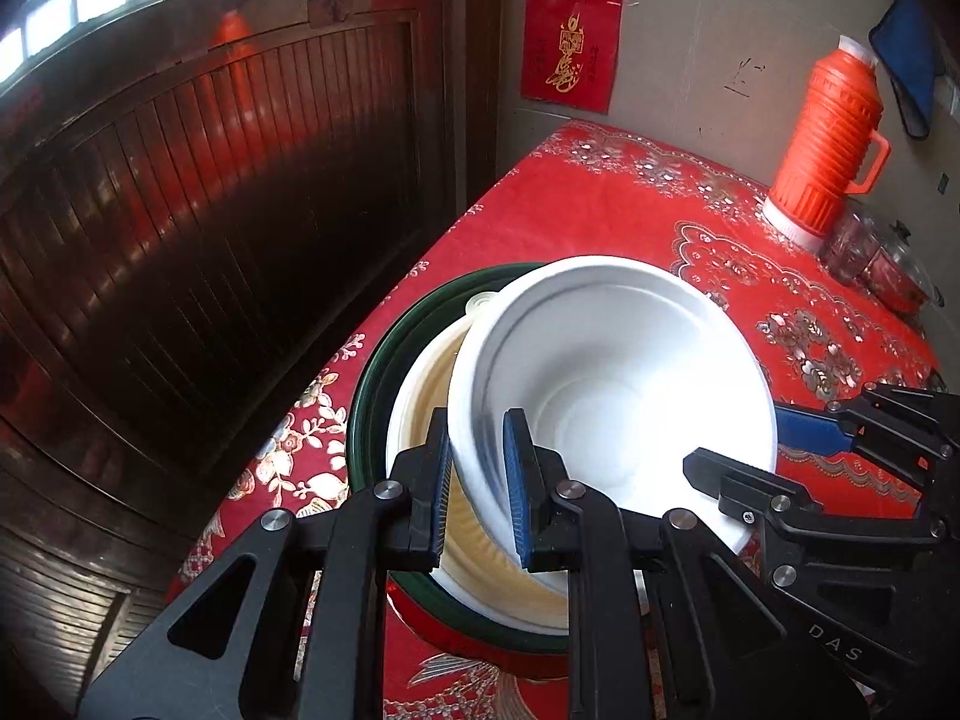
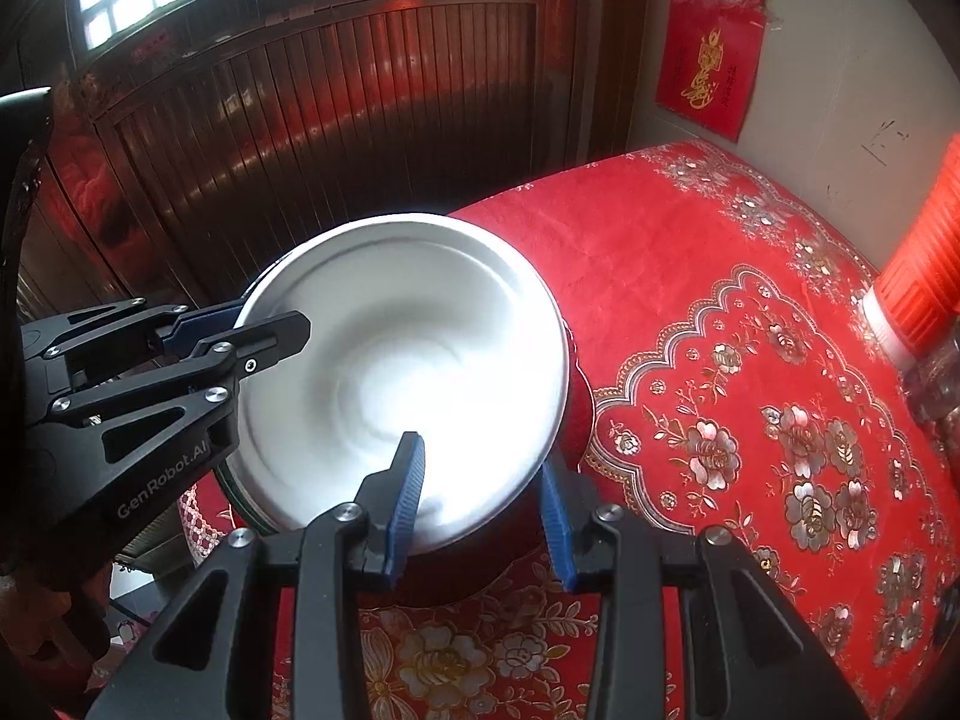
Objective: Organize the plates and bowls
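A white bowl hangs tilted just over a cream plate, which lies in a dark green plate near the table's left edge. My left gripper is shut on the bowl's left rim, one blue pad inside and one outside. My right gripper grips the opposite rim, its left pad against the bowl's inner wall and its right pad on the outside. The bowl hides most of both plates.
A red flowered tablecloth covers the table. An orange thermos and a glass lidded pot stand at the back right by the wall. A dark wooden door rises just beyond the table's left edge.
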`<state>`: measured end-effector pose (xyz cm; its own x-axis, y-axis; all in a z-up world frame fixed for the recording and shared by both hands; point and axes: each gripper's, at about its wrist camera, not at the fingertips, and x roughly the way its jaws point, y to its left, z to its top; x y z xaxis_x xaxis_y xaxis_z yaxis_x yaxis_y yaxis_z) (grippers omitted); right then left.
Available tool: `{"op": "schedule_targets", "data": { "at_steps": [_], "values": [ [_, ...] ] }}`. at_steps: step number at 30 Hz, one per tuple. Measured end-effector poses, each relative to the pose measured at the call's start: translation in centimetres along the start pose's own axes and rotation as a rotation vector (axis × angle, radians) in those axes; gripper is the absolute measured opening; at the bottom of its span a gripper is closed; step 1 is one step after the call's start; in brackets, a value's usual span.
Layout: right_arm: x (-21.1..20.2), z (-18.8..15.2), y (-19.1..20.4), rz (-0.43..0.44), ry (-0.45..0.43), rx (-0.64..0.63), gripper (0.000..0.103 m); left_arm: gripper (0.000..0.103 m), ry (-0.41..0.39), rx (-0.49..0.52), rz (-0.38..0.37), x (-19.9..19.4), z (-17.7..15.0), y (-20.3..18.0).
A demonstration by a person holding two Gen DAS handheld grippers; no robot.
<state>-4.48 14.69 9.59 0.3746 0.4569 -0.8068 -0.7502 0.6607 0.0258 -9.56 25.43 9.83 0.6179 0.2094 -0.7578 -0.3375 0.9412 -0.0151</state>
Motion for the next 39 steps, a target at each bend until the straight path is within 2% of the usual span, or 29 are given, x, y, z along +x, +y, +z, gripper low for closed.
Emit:
{"op": "schedule_targets", "data": {
  "at_steps": [16, 19, 20, 21, 23, 24, 25, 27, 28, 32, 39],
  "values": [
    [0.2, 0.5, 0.9, -0.045, -0.007, -0.038, 0.041, 0.017, -0.01, -0.018, 0.023, 0.4, -0.3, 0.9],
    [-0.3, 0.5, 0.7, -0.074, -0.028, -0.033, 0.048, 0.017, -0.021, -0.038, 0.011, 0.0, -0.3, 1.1],
    [-0.4, 0.4, 0.6, -0.078, -0.035, -0.029, 0.053, 0.018, -0.025, -0.046, 0.008, -0.1, -0.3, 1.1],
    [-0.6, 0.3, 0.5, -0.08, -0.04, -0.023, 0.056, 0.02, -0.028, -0.053, 0.005, -0.2, -0.3, 1.1],
    [-0.9, 0.2, 0.2, -0.085, -0.052, -0.011, 0.056, 0.037, -0.036, -0.06, 0.003, -0.5, -0.3, 1.0],
    [-1.0, 0.1, 0.2, -0.089, -0.061, -0.005, 0.057, 0.052, -0.046, -0.065, 0.007, -0.7, -0.4, 1.0],
    [-1.3, 0.1, 0.1, -0.099, -0.07, 0.002, 0.059, 0.058, -0.061, -0.071, 0.012, -1.0, -0.4, 1.0],
    [-1.8, -0.2, 0.1, -0.126, -0.099, 0.016, 0.075, 0.058, -0.09, -0.086, 0.02, -1.8, -0.5, 0.9],
    [-2.2, -0.3, 0.0, -0.139, -0.119, 0.024, 0.079, 0.058, -0.102, -0.093, 0.024, -2.1, -0.5, 0.9],
    [-3.6, -1.0, 0.4, -0.179, -0.2, 0.057, 0.081, 0.06, -0.138, -0.114, 0.022, -3.0, -0.6, 0.8],
    [-4.3, -2.4, 0.0, -0.193, -0.268, 0.156, 0.084, 0.06, -0.166, -0.09, 0.083, -3.3, -1.4, 0.0]
  ]
}}
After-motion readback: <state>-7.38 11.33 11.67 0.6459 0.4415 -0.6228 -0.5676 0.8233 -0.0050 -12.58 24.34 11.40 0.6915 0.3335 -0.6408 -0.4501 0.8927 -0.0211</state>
